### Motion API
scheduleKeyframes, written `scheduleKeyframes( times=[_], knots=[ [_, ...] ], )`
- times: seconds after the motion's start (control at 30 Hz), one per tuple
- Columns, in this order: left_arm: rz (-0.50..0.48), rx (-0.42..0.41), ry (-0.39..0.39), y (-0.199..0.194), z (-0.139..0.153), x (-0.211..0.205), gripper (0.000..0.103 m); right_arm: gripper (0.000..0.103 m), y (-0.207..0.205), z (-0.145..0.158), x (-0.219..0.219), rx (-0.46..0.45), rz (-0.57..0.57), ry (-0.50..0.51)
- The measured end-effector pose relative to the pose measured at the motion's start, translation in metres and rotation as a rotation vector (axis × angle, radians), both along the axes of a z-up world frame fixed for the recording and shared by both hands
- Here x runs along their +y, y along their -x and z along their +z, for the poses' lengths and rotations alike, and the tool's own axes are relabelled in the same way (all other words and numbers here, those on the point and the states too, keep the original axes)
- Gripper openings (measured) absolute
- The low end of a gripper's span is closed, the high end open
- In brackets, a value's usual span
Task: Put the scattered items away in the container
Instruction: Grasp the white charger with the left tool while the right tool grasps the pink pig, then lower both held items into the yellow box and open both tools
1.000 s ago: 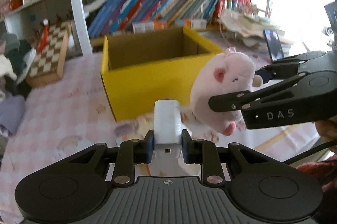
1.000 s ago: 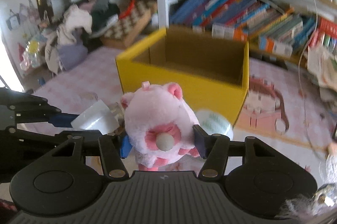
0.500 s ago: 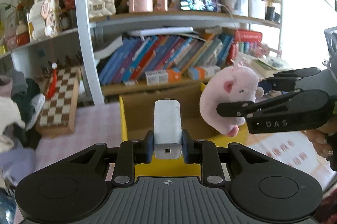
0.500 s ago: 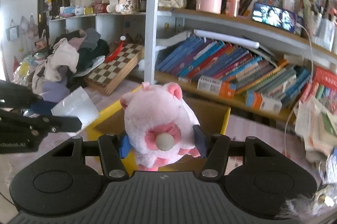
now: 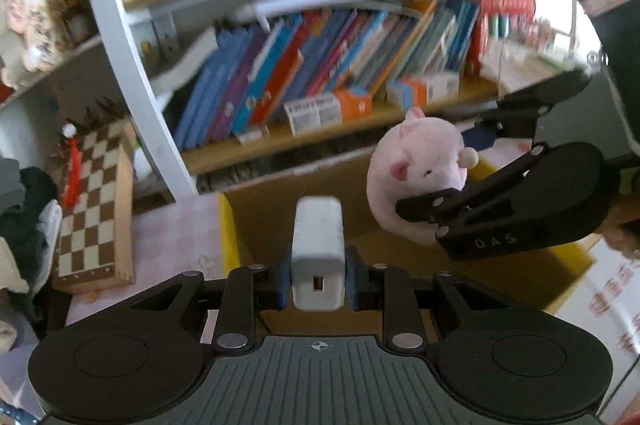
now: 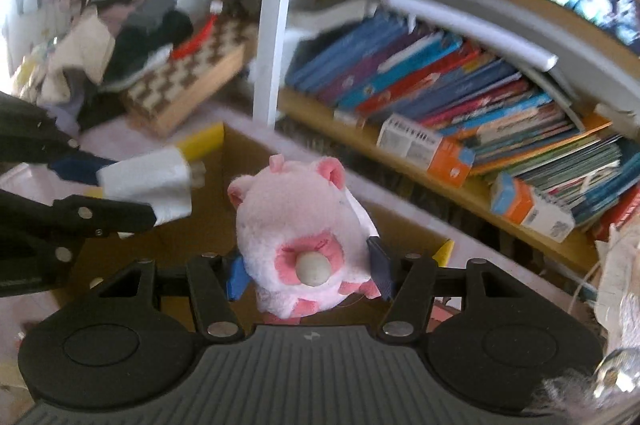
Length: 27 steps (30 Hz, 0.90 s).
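Observation:
My left gripper [image 5: 318, 283] is shut on a white charger block [image 5: 318, 249] that points forward over the open yellow cardboard box [image 5: 228, 229]. My right gripper [image 6: 306, 271] is shut on a pink plush pig [image 6: 300, 221], held above the brown inside of the same box [image 6: 200, 143]. In the left wrist view the plush pig [image 5: 418, 177] and the right gripper [image 5: 472, 185] hang at the right, over the box. In the right wrist view the charger block [image 6: 146, 181] and the left gripper [image 6: 120, 193] come in from the left.
A bookshelf full of slanted books [image 5: 320, 65] stands right behind the box. A wooden chessboard [image 5: 94, 201] leans at the left beside a heap of clothes [image 6: 120, 37]. A white shelf post [image 5: 128, 65] rises behind the box's left corner. Pink checked floor mat [image 5: 176, 237] surrounds the box.
Both grippers have moved forward and tipped down toward the box; its opening now lies beneath the charger block and the plush pig. Each gripper still holds its item.

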<state>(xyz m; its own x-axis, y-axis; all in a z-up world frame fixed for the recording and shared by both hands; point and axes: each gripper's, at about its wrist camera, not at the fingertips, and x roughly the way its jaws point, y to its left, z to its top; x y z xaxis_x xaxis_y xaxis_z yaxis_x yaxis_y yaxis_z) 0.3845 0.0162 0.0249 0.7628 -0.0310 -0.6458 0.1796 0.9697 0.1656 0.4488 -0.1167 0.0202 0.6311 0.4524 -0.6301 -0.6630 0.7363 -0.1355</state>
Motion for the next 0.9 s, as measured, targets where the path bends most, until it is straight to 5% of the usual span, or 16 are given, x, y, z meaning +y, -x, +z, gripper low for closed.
scheduleKeyframes(
  times=[0.37,0.47,0.9],
  knots=[
    [0.021,0.123,-0.065,-0.043,-0.035,-0.010,0.025,0.057,-0.027,-0.032,0.018,0.092,0.116,0.098],
    [0.015,0.137,-0.080,-0.048,-0.037,-0.012,0.025,0.057,-0.037,-0.036,0.017,0.177,0.120,0.091],
    [0.005,0.136,-0.084,-0.056,-0.041,-0.011,0.025,0.058,-0.033,-0.036,0.019,0.147,0.067,0.122]
  ],
)
